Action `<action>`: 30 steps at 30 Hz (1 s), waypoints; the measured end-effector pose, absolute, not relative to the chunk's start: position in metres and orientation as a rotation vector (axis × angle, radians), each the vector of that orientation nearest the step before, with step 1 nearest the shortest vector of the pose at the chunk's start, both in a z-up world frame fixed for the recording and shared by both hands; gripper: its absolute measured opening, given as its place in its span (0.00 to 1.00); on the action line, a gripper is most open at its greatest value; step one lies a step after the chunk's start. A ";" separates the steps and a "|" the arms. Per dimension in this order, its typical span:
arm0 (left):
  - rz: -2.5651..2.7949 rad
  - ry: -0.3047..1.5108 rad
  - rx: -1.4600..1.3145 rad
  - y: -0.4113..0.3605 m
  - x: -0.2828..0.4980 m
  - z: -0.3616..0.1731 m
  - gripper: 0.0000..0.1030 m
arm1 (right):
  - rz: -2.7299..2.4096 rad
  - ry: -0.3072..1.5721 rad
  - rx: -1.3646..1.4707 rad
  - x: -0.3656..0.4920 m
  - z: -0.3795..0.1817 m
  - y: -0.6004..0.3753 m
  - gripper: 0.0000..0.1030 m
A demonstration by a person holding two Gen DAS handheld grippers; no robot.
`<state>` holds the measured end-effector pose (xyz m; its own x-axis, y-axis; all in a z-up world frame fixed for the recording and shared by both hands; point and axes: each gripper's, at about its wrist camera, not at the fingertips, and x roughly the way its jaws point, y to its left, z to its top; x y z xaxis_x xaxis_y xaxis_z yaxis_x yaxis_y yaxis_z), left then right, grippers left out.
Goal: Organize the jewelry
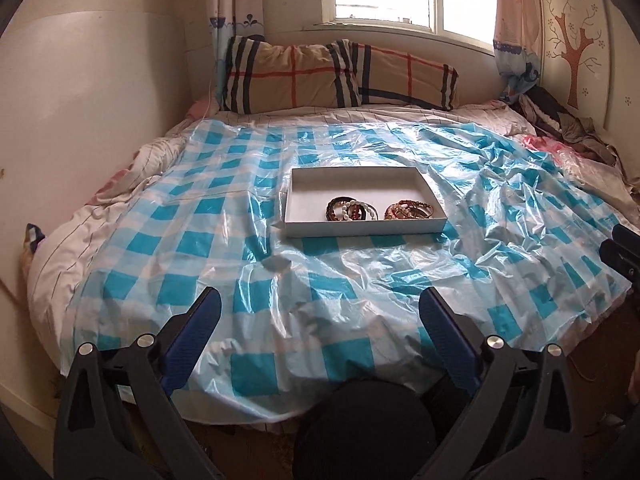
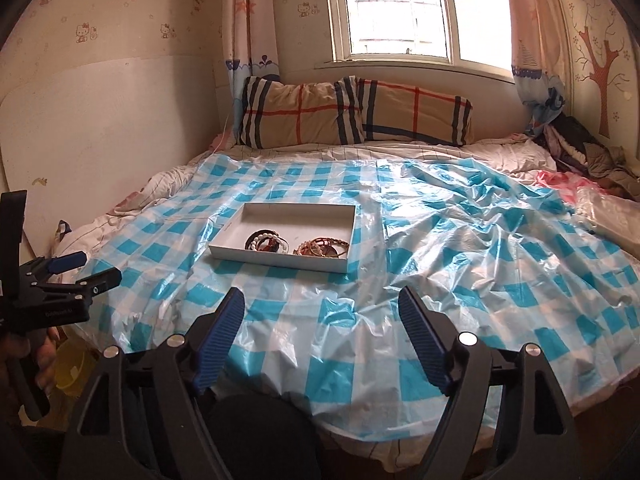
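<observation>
Both wrist views from bed's foot, facing window, sharing tray [image 1: 434,222]

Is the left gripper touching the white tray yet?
Apart. The left wrist view shows the open left gripper well short of the white tray, with checkered plastic sheet between them.

1. A bed [image 1: 100,240] fills mid-frame, covered by a blue-checked plastic sheet [image 1: 248,264].
2. A white tray [image 1: 296,184] sits at the sheet's centre.
3. Two plaid pillows [image 1: 288,76] lie across the upper middle.
</observation>
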<state>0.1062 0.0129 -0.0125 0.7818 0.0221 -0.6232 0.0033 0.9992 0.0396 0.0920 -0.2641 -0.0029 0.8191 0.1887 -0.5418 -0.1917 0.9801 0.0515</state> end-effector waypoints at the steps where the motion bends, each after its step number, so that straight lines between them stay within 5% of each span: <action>1: 0.007 0.678 0.046 0.012 0.101 -0.013 0.92 | 0.202 0.584 -0.002 0.086 -0.005 -0.265 0.75; 30: -0.015 0.689 0.051 0.002 0.046 -0.012 0.92 | 0.175 0.618 -0.023 0.033 -0.014 -0.241 0.90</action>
<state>0.0463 0.0018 -0.0124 0.7716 0.0029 -0.6361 0.0307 0.9987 0.0419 0.0329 -0.2414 -0.0143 0.8004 0.1564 -0.5786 -0.1701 0.9849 0.0310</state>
